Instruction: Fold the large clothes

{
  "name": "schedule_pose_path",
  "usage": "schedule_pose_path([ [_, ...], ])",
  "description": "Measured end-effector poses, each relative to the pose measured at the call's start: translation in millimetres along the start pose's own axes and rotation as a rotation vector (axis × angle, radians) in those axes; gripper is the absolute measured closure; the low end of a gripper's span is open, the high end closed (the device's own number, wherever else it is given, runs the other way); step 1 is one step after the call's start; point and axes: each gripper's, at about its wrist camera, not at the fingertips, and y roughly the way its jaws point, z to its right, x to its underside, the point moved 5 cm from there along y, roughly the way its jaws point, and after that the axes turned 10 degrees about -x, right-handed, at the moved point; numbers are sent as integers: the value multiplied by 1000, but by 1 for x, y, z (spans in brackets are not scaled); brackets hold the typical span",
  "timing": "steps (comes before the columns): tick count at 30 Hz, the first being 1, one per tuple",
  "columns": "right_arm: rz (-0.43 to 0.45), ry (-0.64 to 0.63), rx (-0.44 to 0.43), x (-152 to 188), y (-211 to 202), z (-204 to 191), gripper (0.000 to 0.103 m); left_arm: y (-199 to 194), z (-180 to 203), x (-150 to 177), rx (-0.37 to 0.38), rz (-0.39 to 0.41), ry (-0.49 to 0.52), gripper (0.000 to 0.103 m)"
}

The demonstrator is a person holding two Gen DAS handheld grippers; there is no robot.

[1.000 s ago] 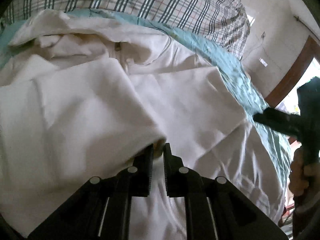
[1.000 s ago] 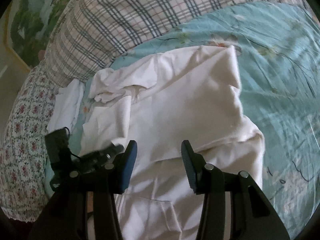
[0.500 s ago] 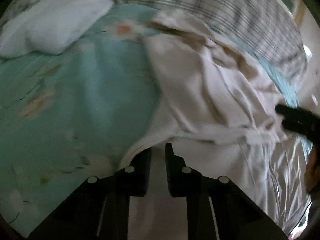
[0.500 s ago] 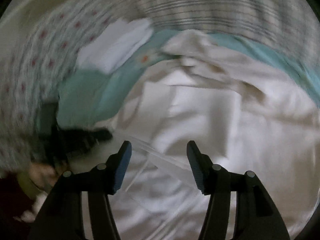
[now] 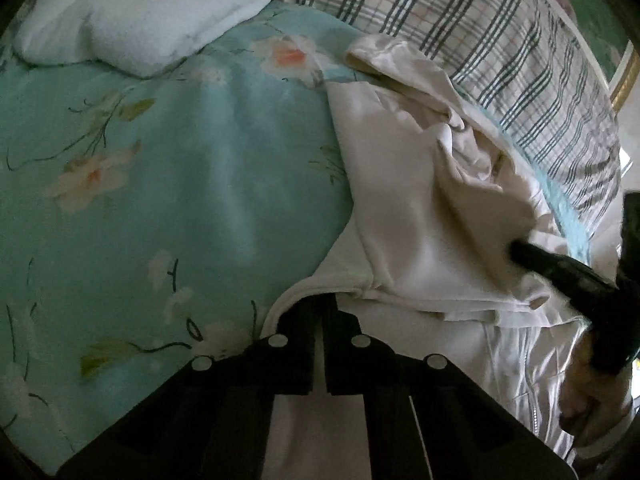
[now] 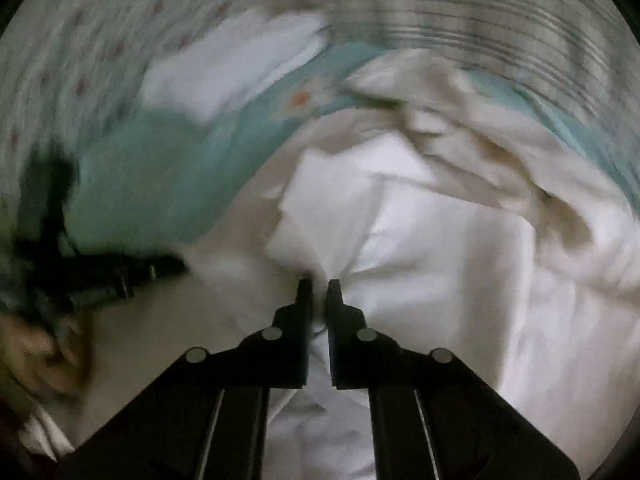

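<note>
Left wrist view: camera mounted behind the left gripper (image 5: 322, 312), looking forward and steeply down along its fingers, close over the near edge of a white garment (image 5: 412, 240) on a teal flowered bedsheet (image 5: 180, 184). A checked pillow (image 5: 500, 64) and a folded white towel (image 5: 140, 16) lie beyond. The right gripper (image 5: 516, 250) enters at this view's right edge.

Right wrist view: camera behind the right gripper (image 6: 319, 286), likewise angled down and close over the garment (image 6: 440, 248); image blurred. The left gripper (image 6: 176, 266) appears at left. Both views share garment, bedsheet (image 6: 160, 176), towel (image 6: 240, 64) and pillow (image 6: 460, 4).
</note>
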Motion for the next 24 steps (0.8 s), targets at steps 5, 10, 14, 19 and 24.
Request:
schedule_pose_path([
  [5, 210, 394, 81, 32, -89, 89, 96, -1, 3, 1, -25, 8, 17, 100],
  [10, 314, 672, 212, 95, -151, 157, 96, -2, 4, 2, -41, 10, 23, 100],
  [14, 305, 728, 236, 122, -160, 166, 96, -2, 5, 2, -50, 9, 32, 101],
  [19, 216, 745, 210, 136, -156, 166, 95, 0, 1, 0, -25, 1, 11, 102],
  [24, 287, 693, 343, 133, -193, 158, 82, 0, -2, 1, -6, -6, 6, 102],
])
